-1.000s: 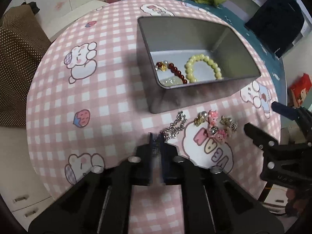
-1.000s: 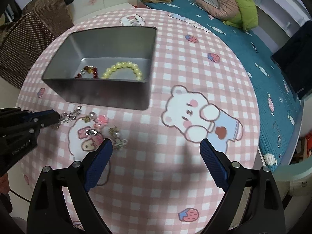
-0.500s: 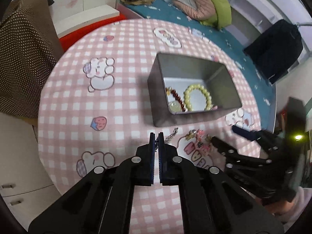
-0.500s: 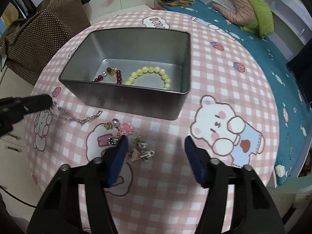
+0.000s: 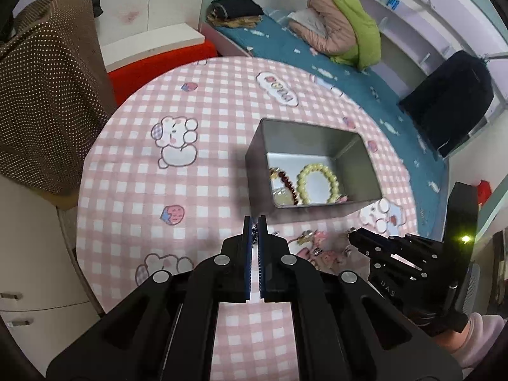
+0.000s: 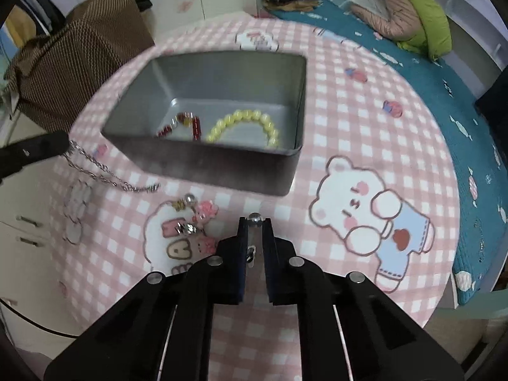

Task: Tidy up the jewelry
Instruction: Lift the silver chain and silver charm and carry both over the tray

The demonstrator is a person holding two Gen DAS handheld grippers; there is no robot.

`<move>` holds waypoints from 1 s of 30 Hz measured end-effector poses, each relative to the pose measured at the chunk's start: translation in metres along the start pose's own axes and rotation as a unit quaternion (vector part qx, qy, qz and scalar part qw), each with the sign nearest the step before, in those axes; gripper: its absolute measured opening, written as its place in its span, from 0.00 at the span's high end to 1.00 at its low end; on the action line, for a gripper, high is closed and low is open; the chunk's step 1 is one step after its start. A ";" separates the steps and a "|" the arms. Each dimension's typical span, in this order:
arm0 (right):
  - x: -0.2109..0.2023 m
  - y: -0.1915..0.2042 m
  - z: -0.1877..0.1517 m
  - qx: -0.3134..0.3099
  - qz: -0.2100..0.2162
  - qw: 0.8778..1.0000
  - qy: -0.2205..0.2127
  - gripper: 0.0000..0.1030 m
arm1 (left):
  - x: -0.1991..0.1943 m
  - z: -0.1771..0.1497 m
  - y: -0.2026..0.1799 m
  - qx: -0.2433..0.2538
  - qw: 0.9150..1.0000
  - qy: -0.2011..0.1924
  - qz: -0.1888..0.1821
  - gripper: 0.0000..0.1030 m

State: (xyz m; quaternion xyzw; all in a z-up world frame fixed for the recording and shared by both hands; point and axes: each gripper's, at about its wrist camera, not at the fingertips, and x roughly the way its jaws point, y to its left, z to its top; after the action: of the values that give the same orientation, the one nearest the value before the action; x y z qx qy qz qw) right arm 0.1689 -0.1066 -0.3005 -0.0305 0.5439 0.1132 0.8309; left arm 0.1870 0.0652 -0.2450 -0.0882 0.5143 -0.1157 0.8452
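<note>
left gripper (image 5: 254,222) pinches silver chain (image 6: 104,174) (tin (image 6: 203,165) beside).

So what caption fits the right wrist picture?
Right tool pinches a pearl earring while a silver chain dangles beside the metal tin.

A metal tin (image 6: 222,162) stands on the round table (image 6: 365,146). In it lie 2 bracelets side by side, the beaded bracelet (image 6: 244,123) to the right of the other bracelet (image 6: 184,125). In front of the tin, on the table, lies a cluster of small earrings and charms (image 6: 195,219). Left of the cluster a chain (image 6: 104,174) hangs from the left gripper (image 6: 35,152). Behind the table runs a bed (image 5: 349,73) with bundled clothes (image 5: 343,31) on it.
</note>
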 end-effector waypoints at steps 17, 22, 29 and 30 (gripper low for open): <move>-0.034 -0.022 0.007 0.022 -0.001 0.999 -0.031 0.79 | -0.052 0.024 -0.023 0.010 0.996 -0.084 -0.029 0.97; -0.009 -0.017 -0.003 0.008 -0.002 1.000 0.008 0.64 | -0.062 0.030 -0.030 0.015 0.995 -0.096 -0.031 0.97; 0.018 -0.014 -0.011 -0.007 -0.005 0.999 0.039 0.83 | -0.062 0.030 -0.032 0.017 0.995 -0.093 -0.026 0.97; 0.017 -0.014 -0.012 -0.012 -0.010 0.999 0.034 0.89 | -0.062 0.030 -0.032 0.016 0.995 -0.092 -0.025 0.97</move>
State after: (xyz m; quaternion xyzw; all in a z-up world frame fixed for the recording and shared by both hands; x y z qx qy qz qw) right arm 0.1679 -0.1193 -0.3213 -0.0499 0.5700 0.1105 0.8127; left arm 0.1824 0.0534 -0.1705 -0.0981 0.4302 -0.1366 0.8870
